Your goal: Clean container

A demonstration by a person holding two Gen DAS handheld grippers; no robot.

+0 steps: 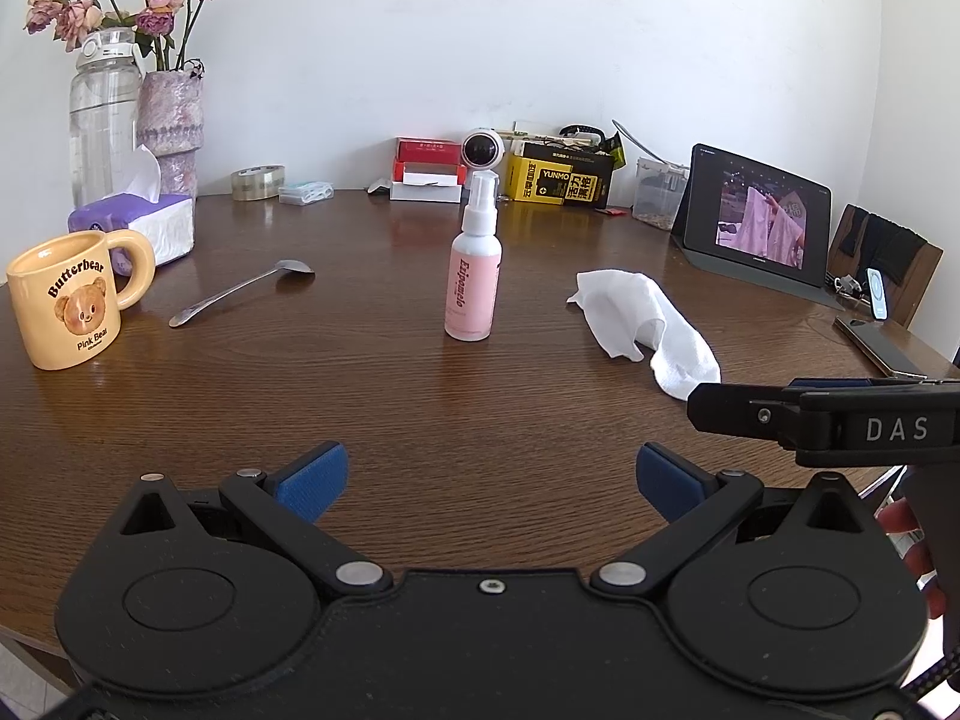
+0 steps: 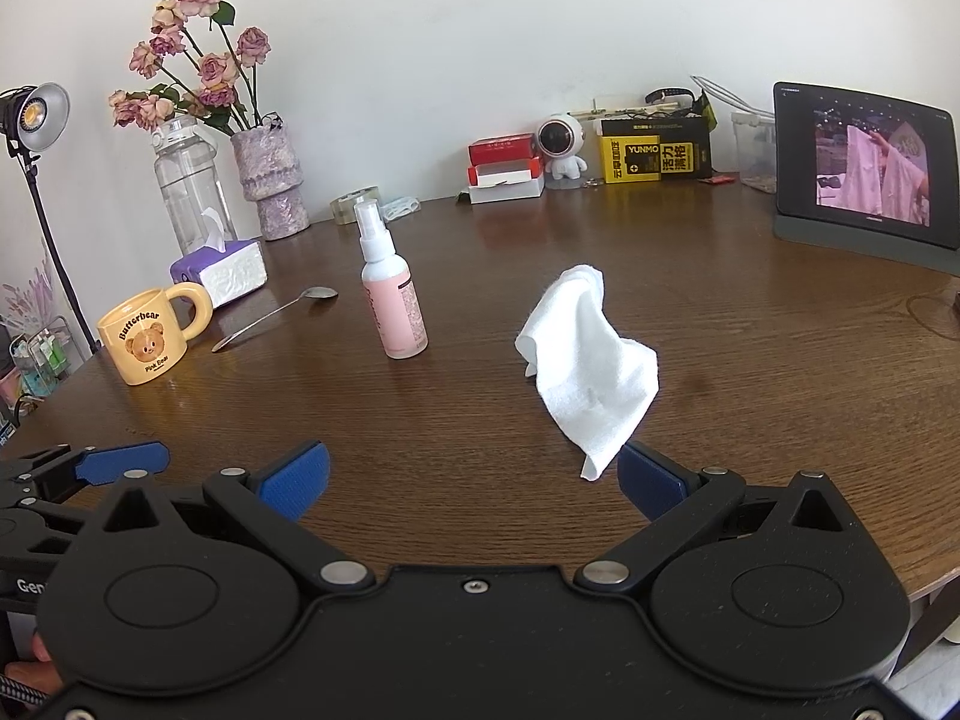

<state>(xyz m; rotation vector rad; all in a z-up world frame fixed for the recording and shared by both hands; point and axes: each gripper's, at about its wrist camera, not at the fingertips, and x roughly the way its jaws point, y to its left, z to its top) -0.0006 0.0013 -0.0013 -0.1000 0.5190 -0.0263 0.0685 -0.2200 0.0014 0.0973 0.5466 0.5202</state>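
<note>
You are at the very beginning of the job, I think: nothing is picked up yet. Your left gripper (image 1: 486,477) has its blue pads spread wide and holds nothing; it hangs above the bare wood of the table (image 1: 420,396), facing the pink spray bottle (image 1: 473,276). Your right gripper (image 2: 474,477) is also wide open and empty, and the near corner of the white cloth (image 2: 591,360) lies just beside its right pad, maybe touching it; I cannot tell from this view.

The container to clean is most likely the yellow bear mug (image 1: 66,306), which stands upright at the far left, well apart from both grippers, with a spoon (image 1: 240,291) lying between it and the bottle.

For the next move you probably need the cloth in the right gripper: bring the pads around a thick fold, not the thin corner, and close firmly. The left one can then go to the bottle or the mug
</note>
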